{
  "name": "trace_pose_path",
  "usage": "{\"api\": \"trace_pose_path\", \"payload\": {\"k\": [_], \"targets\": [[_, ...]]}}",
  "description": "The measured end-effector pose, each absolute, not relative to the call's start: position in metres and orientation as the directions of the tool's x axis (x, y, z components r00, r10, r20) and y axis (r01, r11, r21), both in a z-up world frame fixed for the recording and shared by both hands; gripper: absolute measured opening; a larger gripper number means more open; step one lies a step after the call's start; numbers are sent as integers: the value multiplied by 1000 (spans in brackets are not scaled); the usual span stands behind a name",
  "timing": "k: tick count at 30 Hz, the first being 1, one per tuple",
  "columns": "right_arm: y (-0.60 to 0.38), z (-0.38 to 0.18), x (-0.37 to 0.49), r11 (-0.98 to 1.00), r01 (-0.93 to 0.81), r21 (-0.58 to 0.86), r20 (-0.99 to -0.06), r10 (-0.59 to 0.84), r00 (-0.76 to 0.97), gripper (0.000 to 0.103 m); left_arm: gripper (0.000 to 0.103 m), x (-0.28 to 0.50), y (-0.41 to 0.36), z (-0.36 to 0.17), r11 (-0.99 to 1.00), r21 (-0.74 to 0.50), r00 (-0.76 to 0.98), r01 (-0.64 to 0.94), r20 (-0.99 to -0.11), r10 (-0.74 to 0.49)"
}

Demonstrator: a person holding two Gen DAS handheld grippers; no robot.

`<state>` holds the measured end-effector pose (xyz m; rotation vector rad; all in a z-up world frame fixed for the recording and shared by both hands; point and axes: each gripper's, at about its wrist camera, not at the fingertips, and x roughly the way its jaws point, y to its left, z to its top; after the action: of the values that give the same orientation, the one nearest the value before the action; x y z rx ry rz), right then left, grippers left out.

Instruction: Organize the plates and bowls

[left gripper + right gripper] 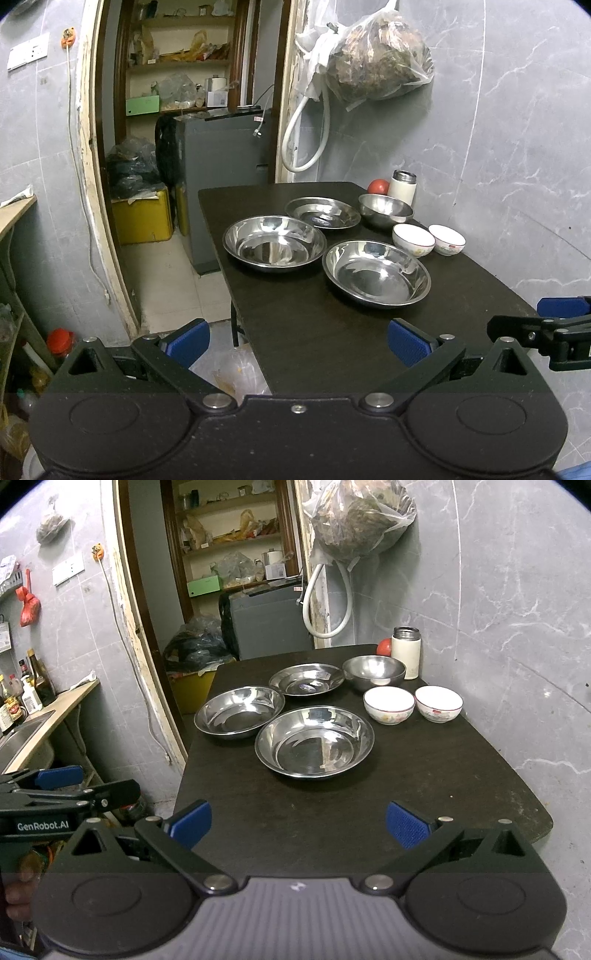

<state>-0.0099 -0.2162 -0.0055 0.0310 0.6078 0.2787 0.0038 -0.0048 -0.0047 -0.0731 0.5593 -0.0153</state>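
Observation:
Three steel plates lie on the dark table: a near one, a left one and a far one. Behind them stand a steel bowl and two white ceramic bowls. In the left wrist view the same plates and bowls appear. My left gripper hangs open at the table's near left corner, empty. My right gripper is open over the near edge, well short of the plates.
A white flask and a red tomato sit at the far right corner by the grey wall. A doorway opens to the left of the table. A counter with bottles and a sink stands at far left.

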Motion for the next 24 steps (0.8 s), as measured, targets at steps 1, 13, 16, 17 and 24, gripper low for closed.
{"api": "trace_pose_path", "payload": {"k": [1, 13, 16, 17, 24], "targets": [[-216, -6, -10, 962, -249, 110, -560, 267, 784, 103, 102, 4, -5, -5, 997, -73, 848, -5, -529, -35], [-210, -8, -5, 963, -249, 104, -567, 263, 781, 103, 102, 15, 1, -10, 997, -80, 838, -8, -544, -37], [-210, -8, -4, 963, -249, 104, -566, 264, 781, 103, 102, 16, 2, -10, 997, -80, 838, -9, -545, -36], [-210, -8, -5, 963, -250, 105, -564, 265, 782, 103, 102, 17, 3, -10, 997, -80, 838, -9, -545, -36], [-207, -9, 2, 962, -254, 102, -568, 266, 779, 103, 102, 17, 3, -10, 997, -80, 837, -9, -546, -36]]}}
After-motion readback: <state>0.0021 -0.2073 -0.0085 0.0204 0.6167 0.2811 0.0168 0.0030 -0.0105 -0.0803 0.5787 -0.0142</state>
